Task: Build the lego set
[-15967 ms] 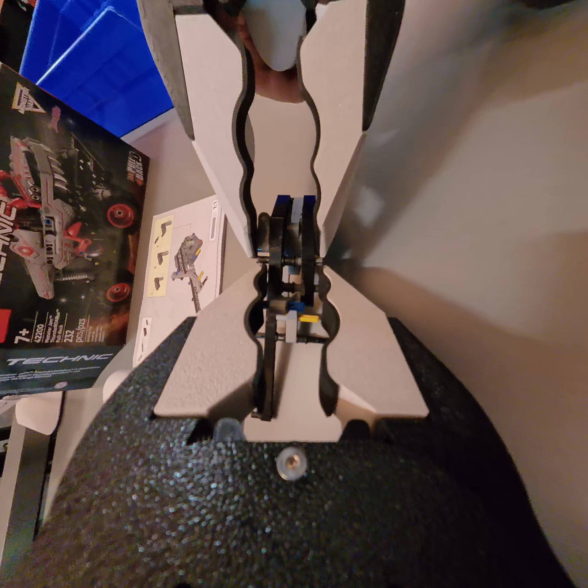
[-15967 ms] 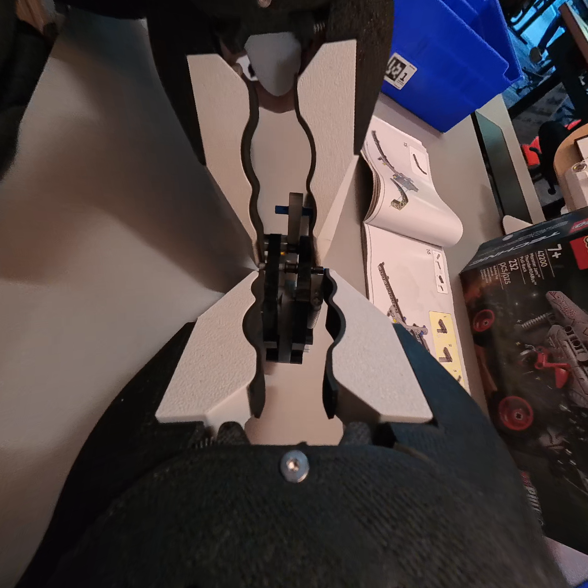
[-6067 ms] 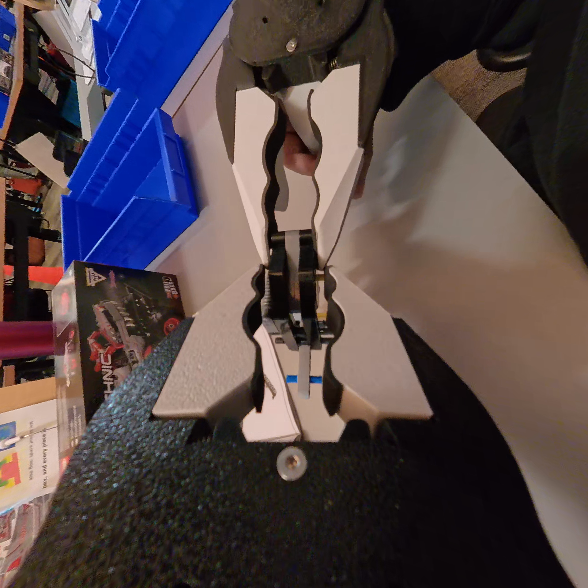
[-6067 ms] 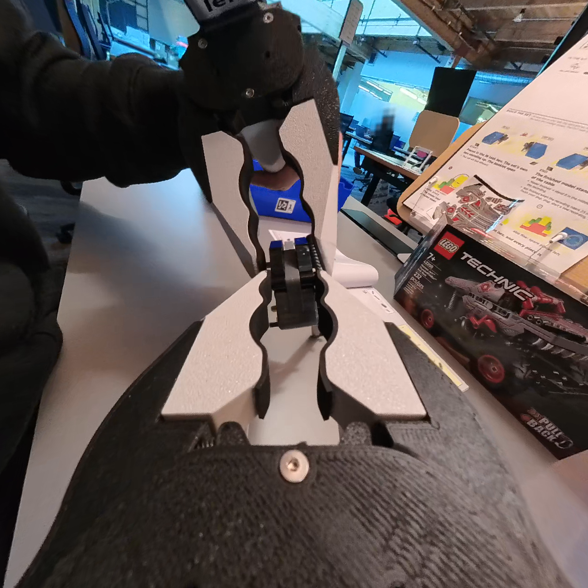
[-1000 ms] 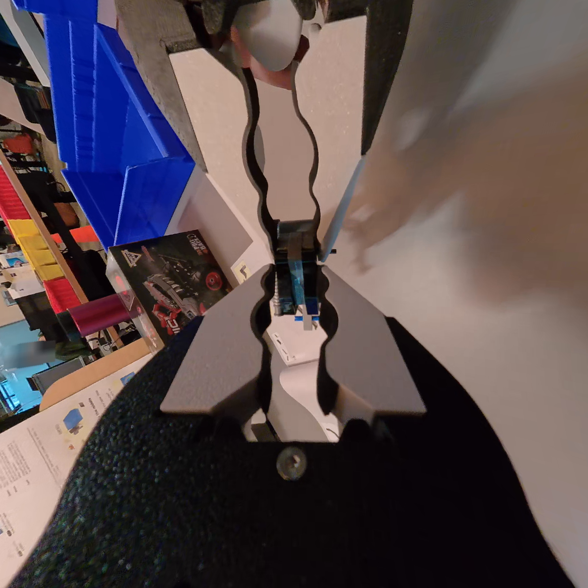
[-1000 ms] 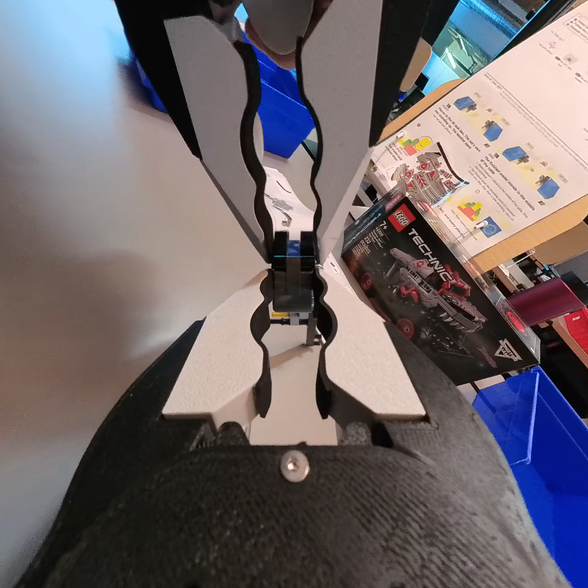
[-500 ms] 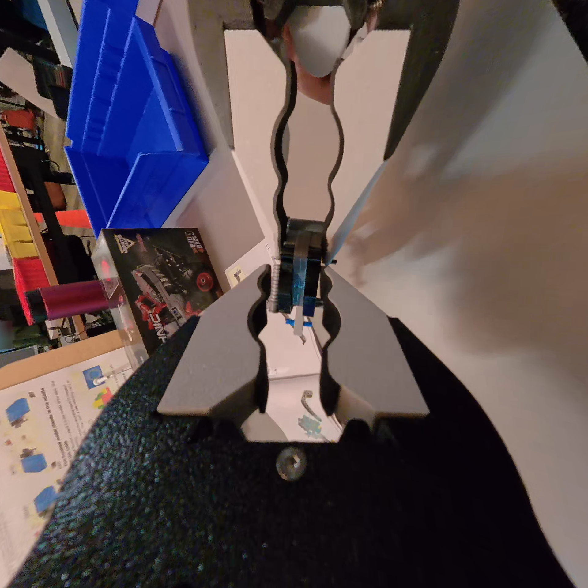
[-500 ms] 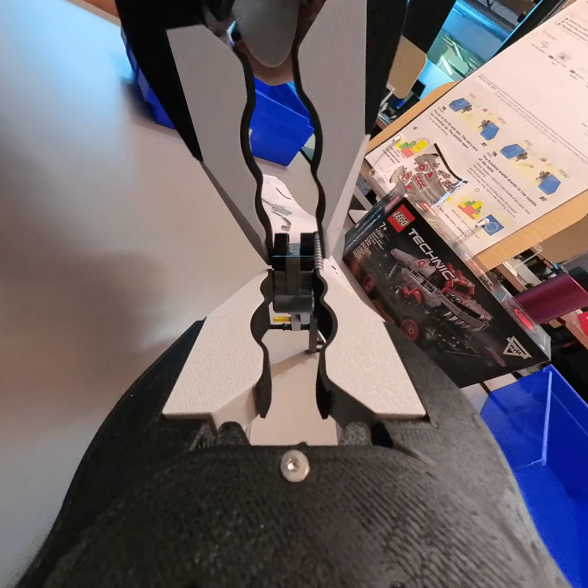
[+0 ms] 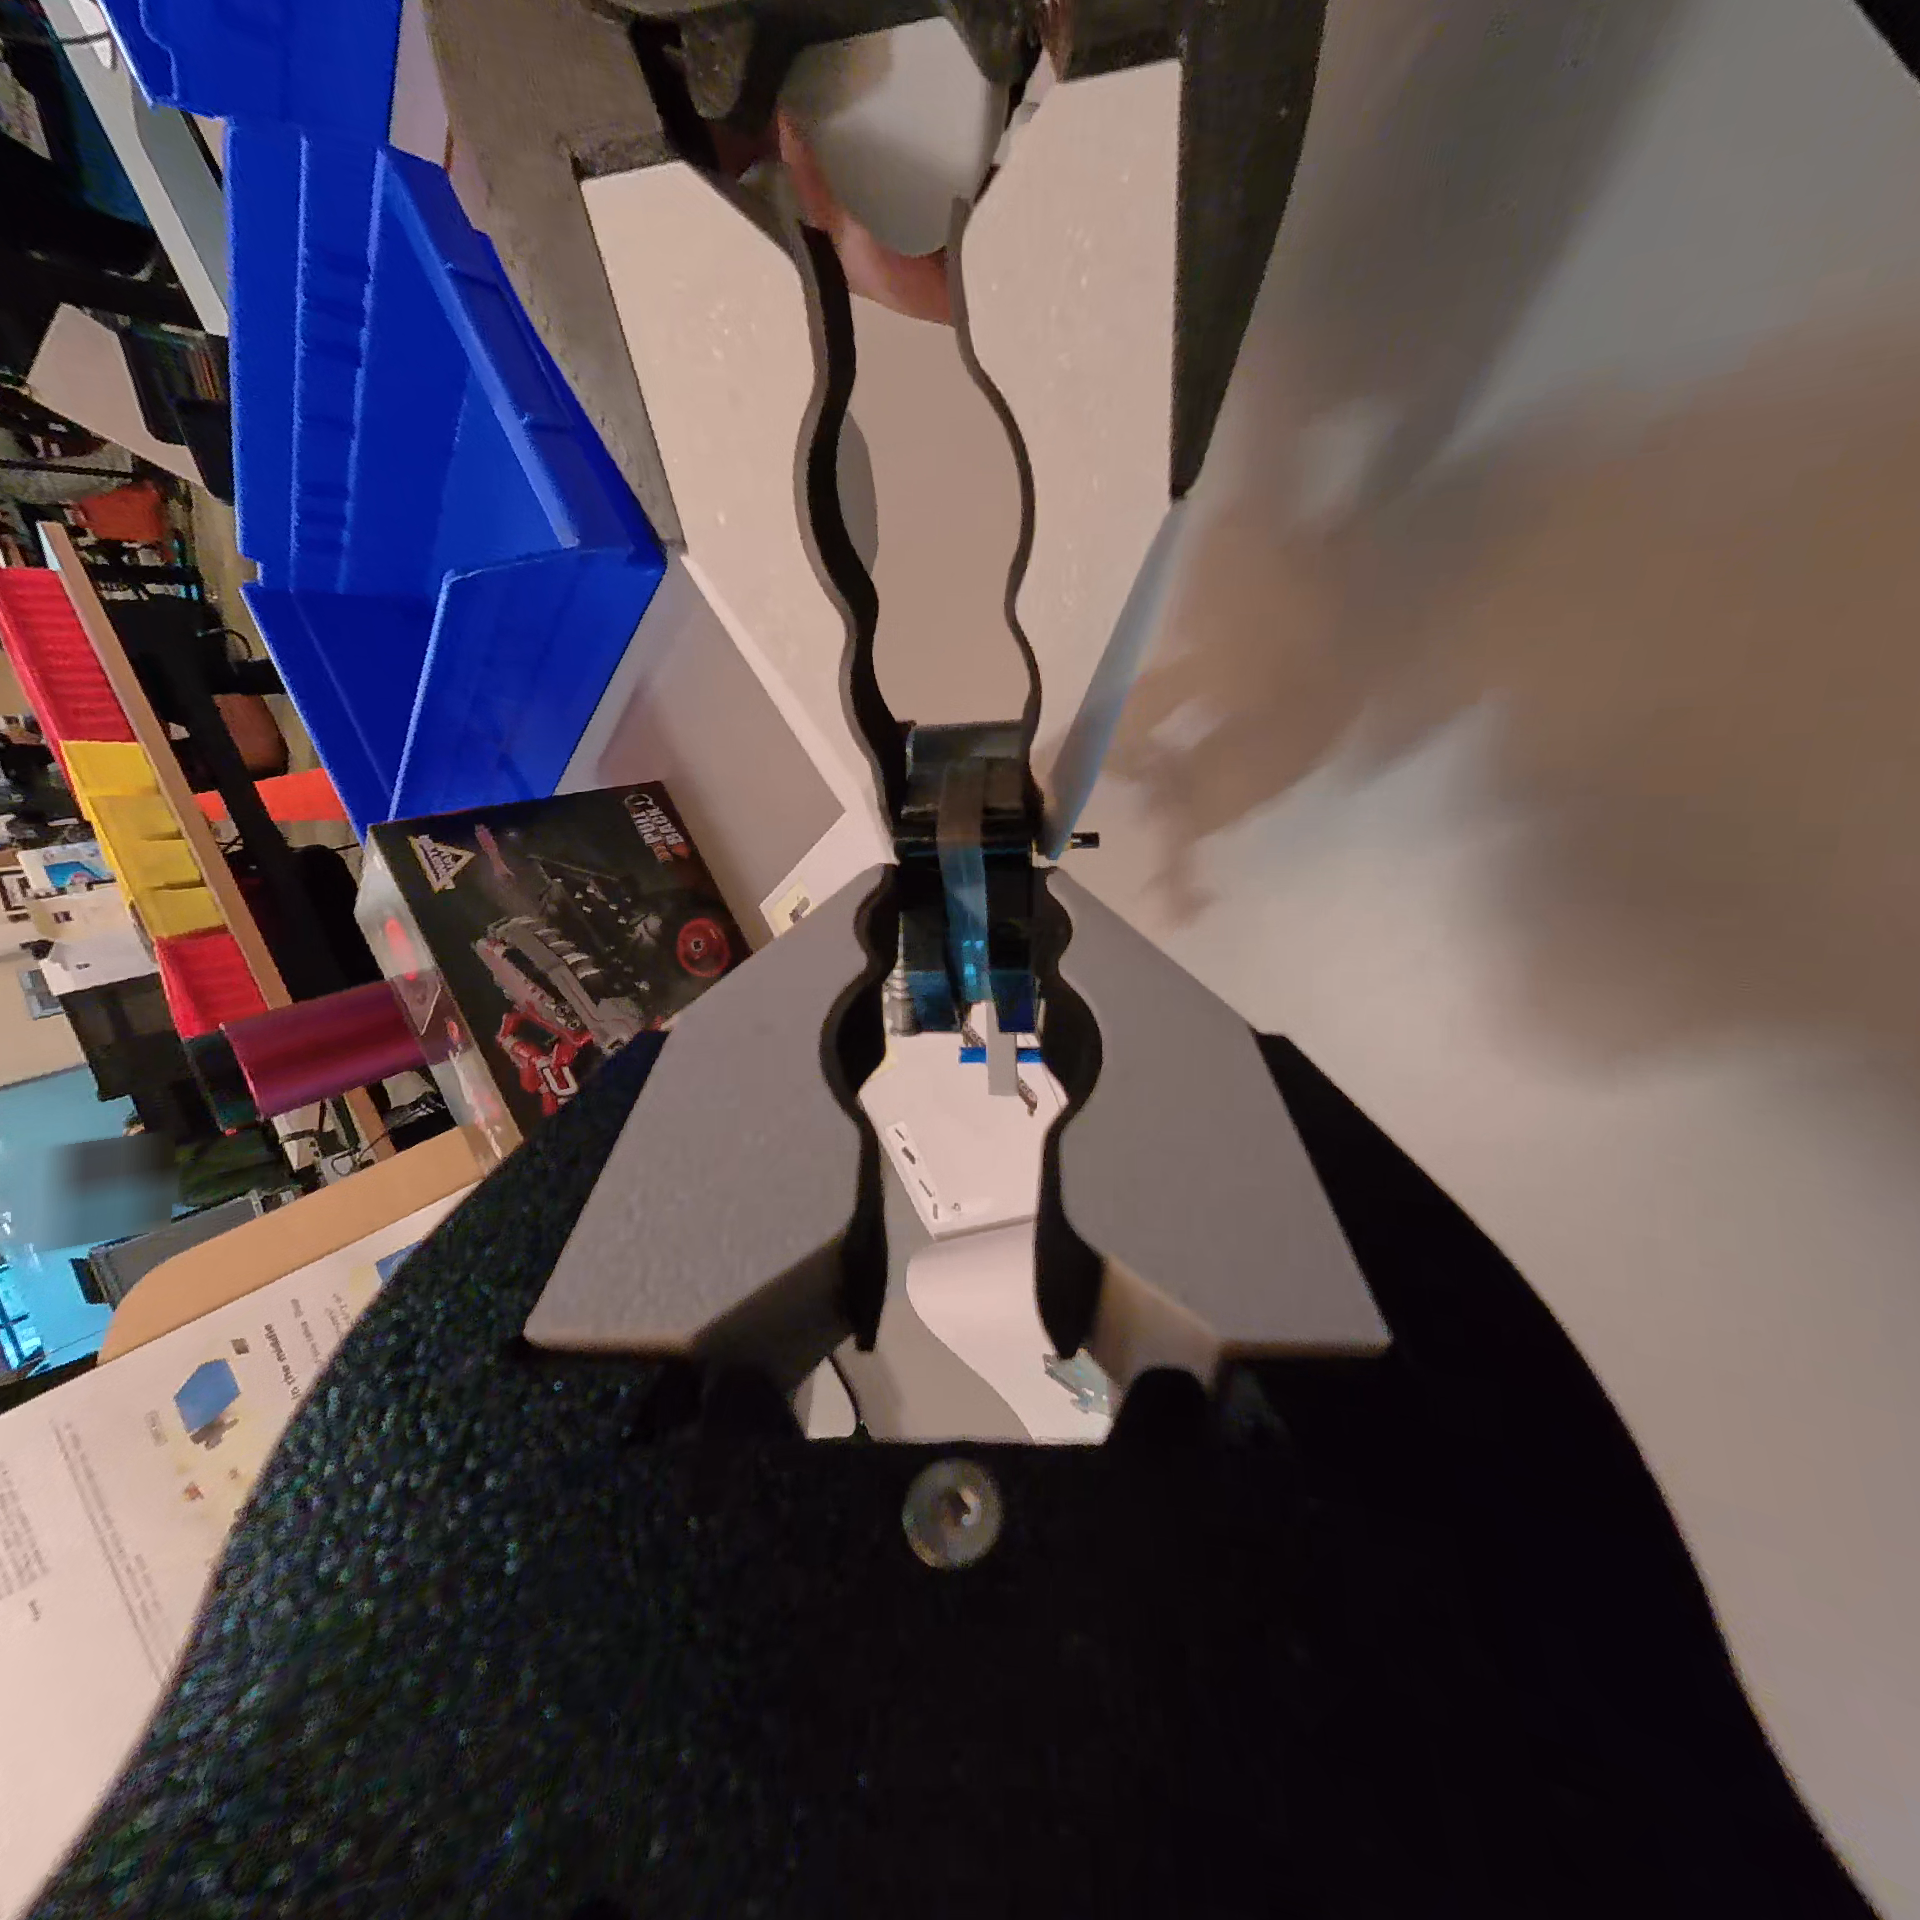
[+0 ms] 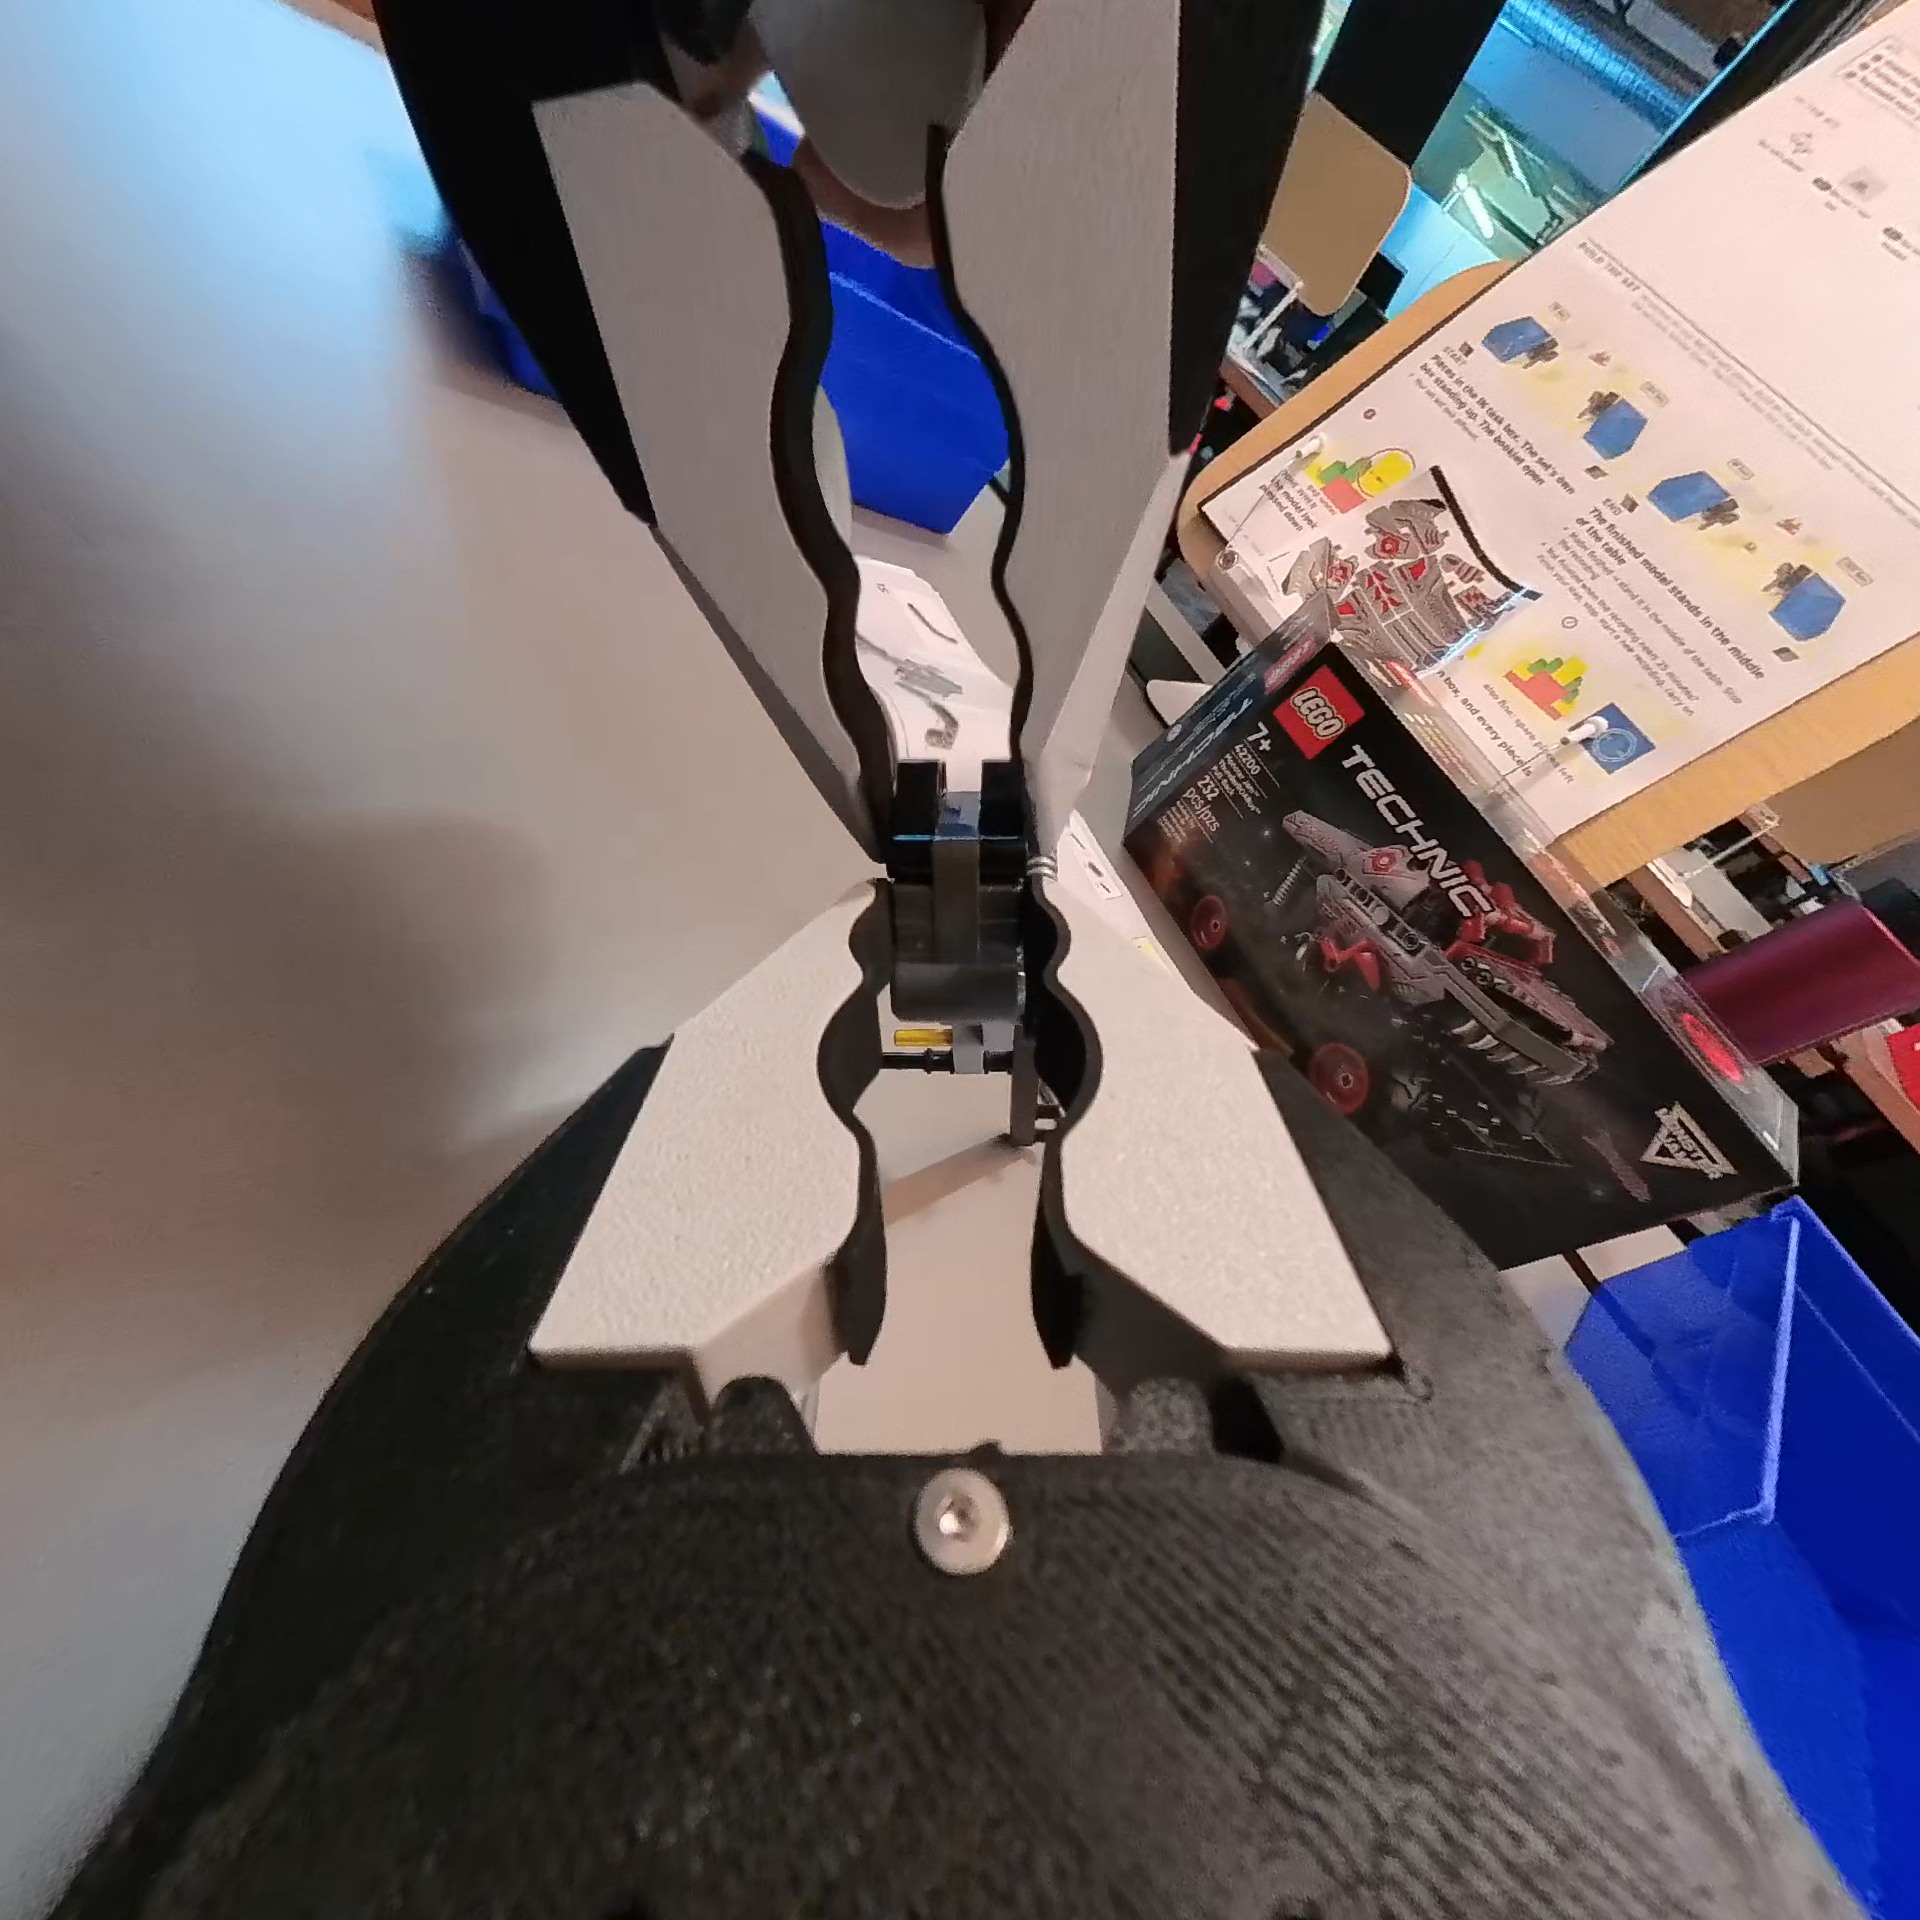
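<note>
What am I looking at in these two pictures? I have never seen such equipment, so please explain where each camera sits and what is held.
No robot is here: a person holds one handheld gripper in each hand. Each picture comes from a camera mounted on one gripper, looking forward along its jaws. In the left wrist view, the left gripper meets the other gripper tip to tip; in the right wrist view, the right gripper does the same. Both are shut on one small black lego assembly, held above a pale table. On the table lie an open instruction booklet, the set's box and blue bins.
</note>
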`<control>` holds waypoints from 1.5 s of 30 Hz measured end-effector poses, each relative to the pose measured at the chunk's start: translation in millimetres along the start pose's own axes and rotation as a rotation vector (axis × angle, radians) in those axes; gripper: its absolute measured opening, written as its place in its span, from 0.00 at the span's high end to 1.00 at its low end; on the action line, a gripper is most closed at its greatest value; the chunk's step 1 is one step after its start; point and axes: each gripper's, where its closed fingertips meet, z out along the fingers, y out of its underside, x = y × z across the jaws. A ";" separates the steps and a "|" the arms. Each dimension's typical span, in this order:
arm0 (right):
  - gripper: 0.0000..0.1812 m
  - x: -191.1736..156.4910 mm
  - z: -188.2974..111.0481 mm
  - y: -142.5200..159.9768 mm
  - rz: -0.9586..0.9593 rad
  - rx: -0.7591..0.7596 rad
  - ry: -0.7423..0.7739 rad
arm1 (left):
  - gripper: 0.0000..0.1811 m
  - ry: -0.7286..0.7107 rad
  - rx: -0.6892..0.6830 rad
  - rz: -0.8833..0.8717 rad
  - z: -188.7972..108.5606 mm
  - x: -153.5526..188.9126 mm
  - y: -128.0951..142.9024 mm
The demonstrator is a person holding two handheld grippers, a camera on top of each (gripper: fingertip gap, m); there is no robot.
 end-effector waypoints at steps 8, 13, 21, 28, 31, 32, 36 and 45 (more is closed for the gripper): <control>0.87 -0.7 -0.4 -1.1 -0.068 -0.024 0.020 | 0.88 -0.006 0.014 0.076 -2.9 1.0 -0.3; 0.87 -6.0 2.8 -0.1 -0.086 -0.036 0.006 | 0.88 0.020 -0.005 0.048 -1.1 3.6 2.9; 0.87 -1.4 0.5 0.3 -0.111 -0.033 0.032 | 0.78 -0.041 0.081 -0.110 1.3 -6.4 3.7; 0.87 0.8 -1.1 -2.8 -0.121 -0.020 0.046 | 0.87 -0.023 0.110 -0.042 -3.9 -3.3 -0.1; 0.87 2.4 -2.8 -3.4 -0.127 -0.021 0.053 | 0.88 -0.042 0.104 -0.001 -3.9 -3.4 -1.4; 0.87 2.0 -2.9 -3.1 -0.128 -0.024 0.050 | 0.88 -0.048 0.106 0.008 -3.8 -3.5 -1.8; 0.87 1.7 -3.5 -1.8 -0.131 -0.032 0.046 | 0.87 -0.075 0.123 0.042 -5.3 -4.3 -4.3; 0.87 -1.4 -2.9 -1.3 -0.160 -0.045 0.036 | 0.88 -0.038 0.127 0.069 -5.7 0.2 -3.0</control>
